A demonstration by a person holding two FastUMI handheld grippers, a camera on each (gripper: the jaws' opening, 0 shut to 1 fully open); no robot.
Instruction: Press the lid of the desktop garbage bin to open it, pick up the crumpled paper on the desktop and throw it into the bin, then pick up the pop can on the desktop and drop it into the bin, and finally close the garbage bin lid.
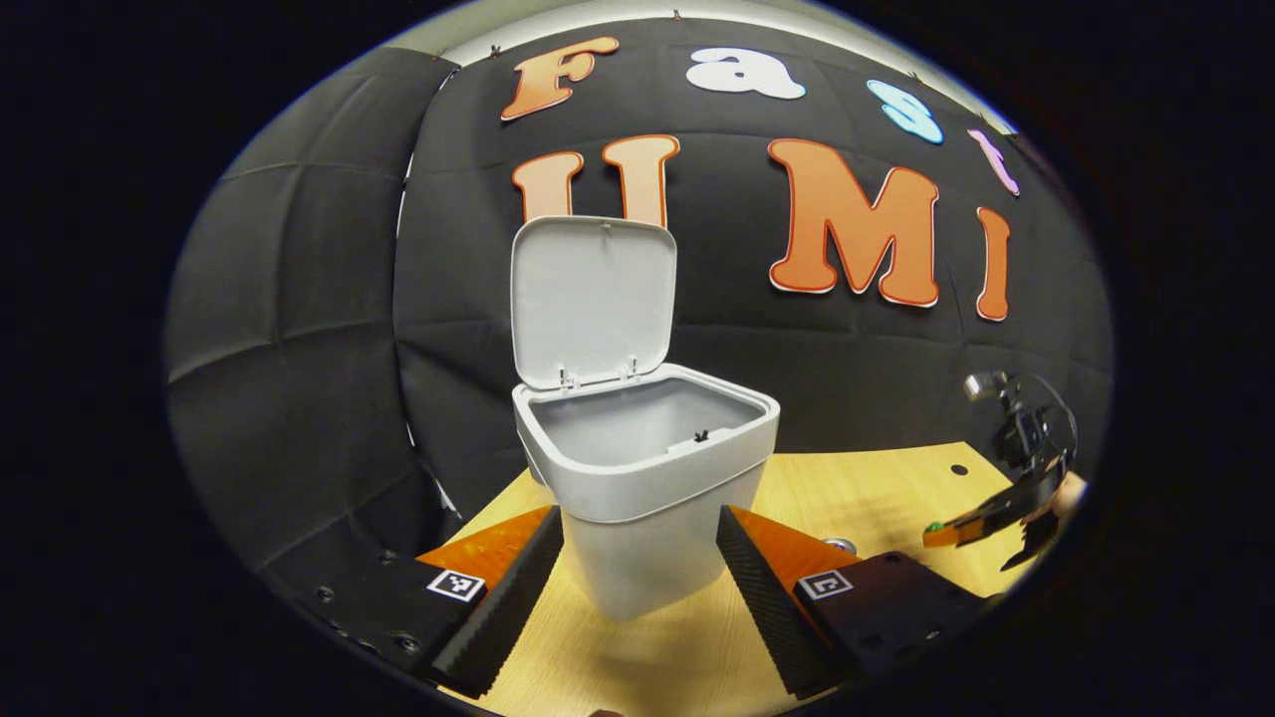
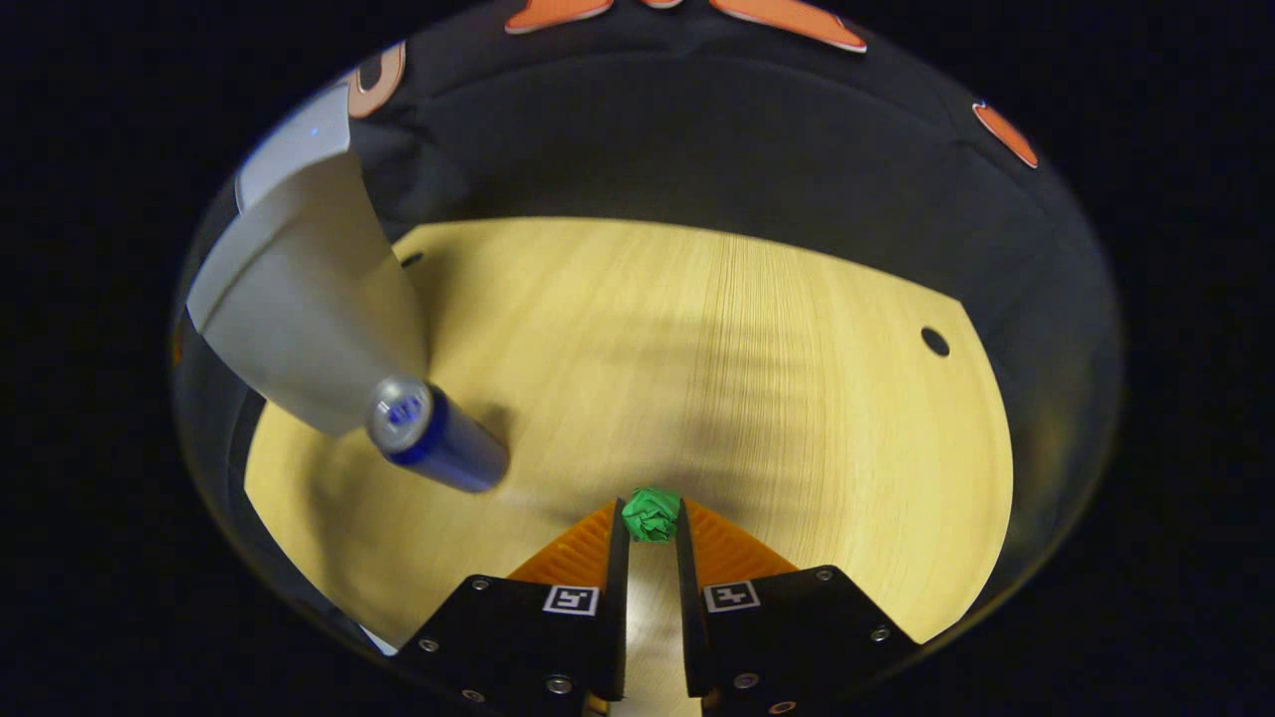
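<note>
The bin (image 1: pixel 645 478) stood dead ahead of the left claw (image 1: pixel 637 543), lid (image 1: pixel 592 299) tipped up and back, mouth wide open. That claw was spread, one finger to each side of the bin's lower body; whether the fingers touched the wall, I could not tell. The bin sat on the wooden table (image 1: pixel 877 488), right in front of the black cloth wall (image 1: pixel 299 329).

Off to the left claw's right, farther away, the right claw (image 1: pixel 946 533) hung low over the table with a speck of green at its tips. A sliver of the can's top (image 1: pixel 840 544) peeked out just behind the left claw's right finger.

From the right gripper view, the right claw (image 2: pixel 650 518) was pinched in on the paper (image 2: pixel 650 514), a green crumpled ball caught between both fingertips, with the table (image 2: pixel 777 378) beneath it. The can (image 2: pixel 433 438), blue with a silver top, stood ahead and to the left of this claw, well apart from the paper. Just beyond the can, farther left, rose the pale wall of the bin (image 2: pixel 299 309), nearly touching the can in this view. A dark round hole (image 2: pixel 934 342) marked the table far off to the claw's right.
</note>
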